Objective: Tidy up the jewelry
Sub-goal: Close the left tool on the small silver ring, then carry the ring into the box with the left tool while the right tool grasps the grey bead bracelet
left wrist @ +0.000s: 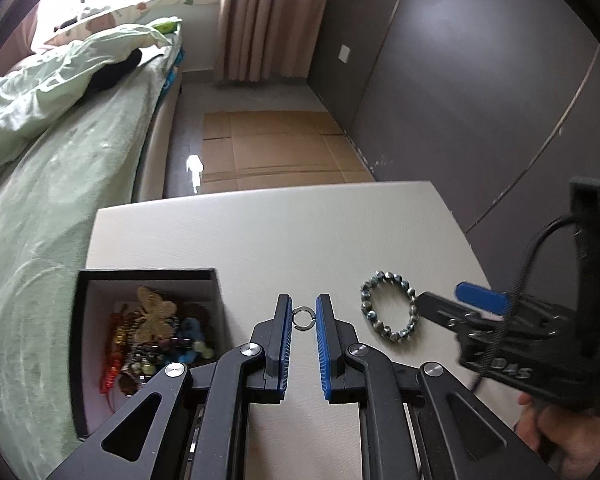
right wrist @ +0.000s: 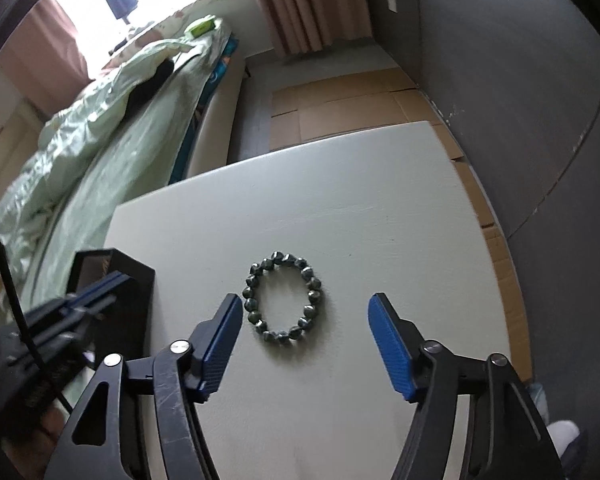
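- The left gripper (left wrist: 303,312) holds a small silver ring (left wrist: 303,317) between its blue pads, near the fingertips. The pads stand close together, one at each side of the ring, clamped on it.
- The ring hangs above a white table (left wrist: 260,236), clear of its surface.
- To the left of the left gripper stands an open black box (left wrist: 85,344), seen from above. Inside lies a heap of jewelry (left wrist: 152,340): a gold butterfly piece on top, with red, blue and green beads under it.
- To the right of the left gripper a dark beaded bracelet (left wrist: 389,311) lies flat on the table in a closed loop.
- The right gripper (right wrist: 305,322) hovers over that bracelet with its jaws wide apart, holding nothing. The bracelet (right wrist: 283,297) lies between the two fingers, closer to the left one, with neither pad touching it.
- Seen from the left wrist, the right gripper (left wrist: 452,304) comes in from the right, its tip just beside the bracelet.
- A hand (left wrist: 560,432) grips the right tool's handle at the lower right.
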`<state>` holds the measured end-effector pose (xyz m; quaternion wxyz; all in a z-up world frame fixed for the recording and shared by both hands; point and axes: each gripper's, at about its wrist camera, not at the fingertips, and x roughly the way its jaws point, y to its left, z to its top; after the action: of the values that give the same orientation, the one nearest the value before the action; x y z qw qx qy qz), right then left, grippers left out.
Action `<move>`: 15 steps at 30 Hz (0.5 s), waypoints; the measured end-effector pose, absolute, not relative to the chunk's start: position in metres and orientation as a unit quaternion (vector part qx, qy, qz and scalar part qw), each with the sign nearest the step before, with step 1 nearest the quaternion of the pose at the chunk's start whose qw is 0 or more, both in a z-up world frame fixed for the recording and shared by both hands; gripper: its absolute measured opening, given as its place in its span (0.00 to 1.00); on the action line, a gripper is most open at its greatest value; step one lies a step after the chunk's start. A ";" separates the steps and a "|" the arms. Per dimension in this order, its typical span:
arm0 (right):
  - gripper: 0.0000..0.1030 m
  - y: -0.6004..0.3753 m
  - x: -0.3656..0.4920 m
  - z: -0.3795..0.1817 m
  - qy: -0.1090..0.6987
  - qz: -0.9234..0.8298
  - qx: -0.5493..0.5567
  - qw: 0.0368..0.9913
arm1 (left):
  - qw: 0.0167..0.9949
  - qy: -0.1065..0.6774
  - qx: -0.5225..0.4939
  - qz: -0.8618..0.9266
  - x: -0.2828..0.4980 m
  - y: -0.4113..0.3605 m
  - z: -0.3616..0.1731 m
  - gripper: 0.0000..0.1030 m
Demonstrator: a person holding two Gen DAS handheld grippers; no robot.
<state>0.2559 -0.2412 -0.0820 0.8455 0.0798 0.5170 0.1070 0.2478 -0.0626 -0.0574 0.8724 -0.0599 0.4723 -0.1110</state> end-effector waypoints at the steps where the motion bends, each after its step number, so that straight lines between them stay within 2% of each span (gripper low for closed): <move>1: 0.56 -0.238 0.257 -0.084 0.517 0.107 0.069 0.846 | 0.873 0.470 -0.064 -0.110 0.248 -0.059 -0.056 0.12; 11: 0.43 -0.231 0.266 -0.108 0.539 0.072 0.027 0.839 | 0.878 0.457 -0.094 -0.108 0.244 -0.031 -0.044 0.12; 15: 0.32 -0.220 0.267 -0.113 0.539 0.061 -0.009 0.840 | 0.880 0.454 -0.098 -0.105 0.241 -0.021 -0.040 0.12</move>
<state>0.2670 -0.2196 -0.1128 0.8401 -0.0094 0.5389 0.0611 0.2410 -0.0209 -0.0402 0.8795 -0.0975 0.4538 -0.1051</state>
